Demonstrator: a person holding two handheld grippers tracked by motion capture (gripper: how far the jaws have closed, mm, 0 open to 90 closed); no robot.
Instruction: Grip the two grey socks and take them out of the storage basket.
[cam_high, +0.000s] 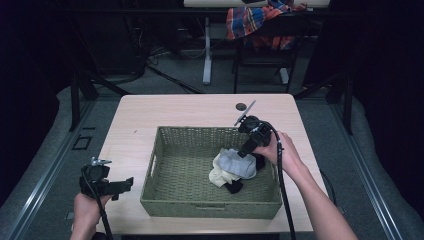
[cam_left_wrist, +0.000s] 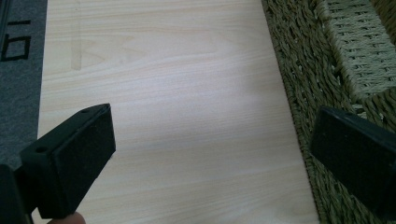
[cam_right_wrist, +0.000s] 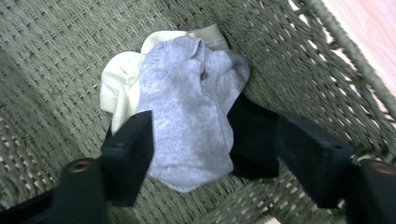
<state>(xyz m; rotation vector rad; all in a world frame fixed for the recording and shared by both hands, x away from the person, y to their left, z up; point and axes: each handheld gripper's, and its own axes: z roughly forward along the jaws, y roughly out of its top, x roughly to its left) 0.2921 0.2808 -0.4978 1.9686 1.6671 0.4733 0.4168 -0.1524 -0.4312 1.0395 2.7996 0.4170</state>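
A green woven basket (cam_high: 210, 205) stands on the pale wood table (cam_high: 200, 110). Inside, at its right, lies a small heap of socks: a grey sock (cam_high: 239, 162) (cam_right_wrist: 187, 93) on top, a cream sock (cam_high: 218, 175) (cam_right_wrist: 121, 79) under it, and a black sock (cam_high: 234, 187) (cam_right_wrist: 252, 135) beside it. My right gripper (cam_high: 246, 151) (cam_right_wrist: 215, 144) reaches down into the basket, its jaws apart on either side of the grey and black socks, which lie flat and unsqueezed. My left gripper (cam_high: 127, 184) (cam_left_wrist: 210, 154) hovers open over bare table just left of the basket (cam_left_wrist: 308, 70).
The basket's walls (cam_right_wrist: 56, 56) rise close around the right gripper. A round cable hole (cam_high: 241, 106) sits in the table behind the basket. A chair draped with plaid cloth (cam_high: 260, 22) and a table leg stand on the floor beyond.
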